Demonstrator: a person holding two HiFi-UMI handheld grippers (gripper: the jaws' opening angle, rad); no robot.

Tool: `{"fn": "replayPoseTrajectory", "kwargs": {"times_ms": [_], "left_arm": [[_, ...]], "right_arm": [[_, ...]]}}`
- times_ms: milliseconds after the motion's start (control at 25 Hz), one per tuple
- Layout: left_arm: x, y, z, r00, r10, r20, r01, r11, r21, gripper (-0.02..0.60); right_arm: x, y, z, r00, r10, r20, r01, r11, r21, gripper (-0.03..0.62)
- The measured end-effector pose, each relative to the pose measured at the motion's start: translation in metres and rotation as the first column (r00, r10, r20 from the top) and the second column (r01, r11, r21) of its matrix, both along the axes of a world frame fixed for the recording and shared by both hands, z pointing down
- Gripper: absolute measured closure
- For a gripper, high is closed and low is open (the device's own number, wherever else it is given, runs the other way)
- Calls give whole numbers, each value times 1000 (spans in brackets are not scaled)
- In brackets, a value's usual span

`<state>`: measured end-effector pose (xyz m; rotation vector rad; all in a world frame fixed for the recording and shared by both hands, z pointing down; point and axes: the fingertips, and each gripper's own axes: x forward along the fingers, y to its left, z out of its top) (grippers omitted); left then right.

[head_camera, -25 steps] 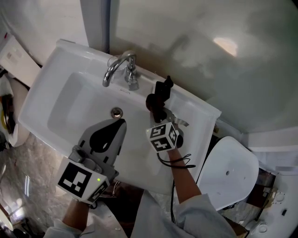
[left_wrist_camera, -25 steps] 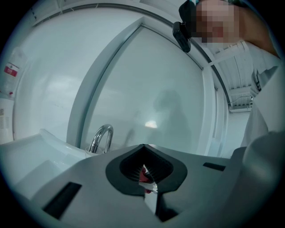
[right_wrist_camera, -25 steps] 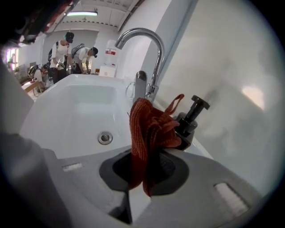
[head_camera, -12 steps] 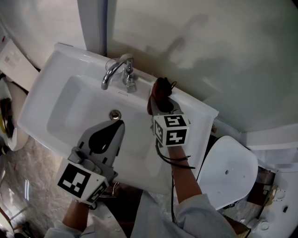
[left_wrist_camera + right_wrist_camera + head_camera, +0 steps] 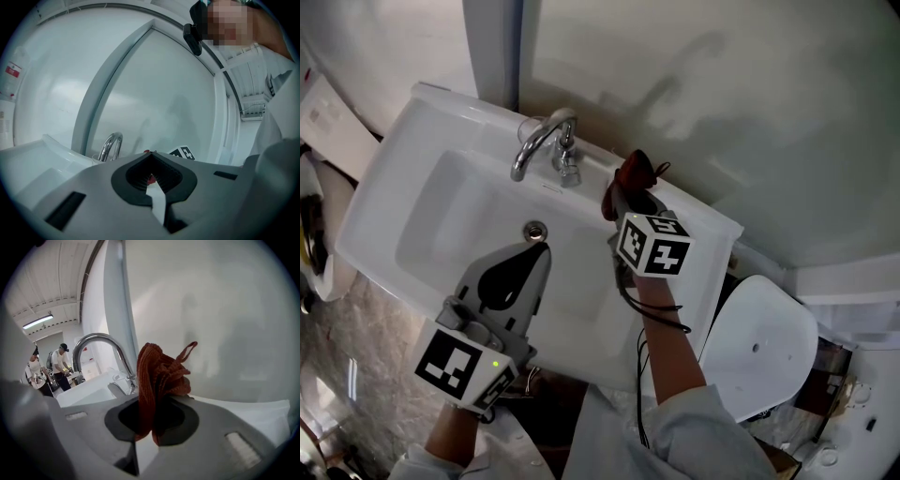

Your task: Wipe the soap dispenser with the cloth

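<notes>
Cloth [image 5: 157, 376], rust-red and bunched, is pinched between the closed jaws of the right gripper [image 5: 149, 427], at the back ledge of the white sink [image 5: 403, 122] just right of the chrome faucet [image 5: 539, 141]. The left gripper [image 5: 534, 255] hovers over the basin near the drain [image 5: 535, 228], jaws together and empty.

The left gripper [image 5: 542, 250] and right gripper [image 5: 623, 206] are light grey plastic, their broad fingers [image 5: 89, 197] lined with dark ribbed pads. Each carries a white marker cube [image 5: 456, 364] printed with black squares; the left one shows a green light [image 5: 498, 364]. A black cable [image 5: 652, 323] runs along the right pale sleeve [image 5: 703, 422].
</notes>
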<state>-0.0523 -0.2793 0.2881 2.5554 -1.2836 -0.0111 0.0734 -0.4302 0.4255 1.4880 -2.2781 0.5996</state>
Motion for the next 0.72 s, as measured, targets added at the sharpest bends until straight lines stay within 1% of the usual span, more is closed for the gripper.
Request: {"fn": "replayPoseTrajectory", "kwargs": {"times_ms": [120,360,520,600,720], "left_arm": [[-3,-1,1,1000,-2,3,2,1000,-1,584],[-12,-3,4,1000,-17,4,17,1000,-13,584],[-21,-5,6,999,-42,0,42,999,-21,584],[-23,-6,7,999,-48,2,48,999,-23,584],[-23,-7,8,999,-49,1,49,999,-25,584]], "right_arm": [[-6,-2,13,1000,-8,-11,7,1000,-25,539],[-16,-7,42,997,-51,-53,47,996,-79,539],[-28,-7,53,987,-122,-102,112,989,-95,539],[-33,-4,62,980,-157,-120,142,982,-123,539],[-31,4,77,978,-166,-130,145,977,-157,539]]}}
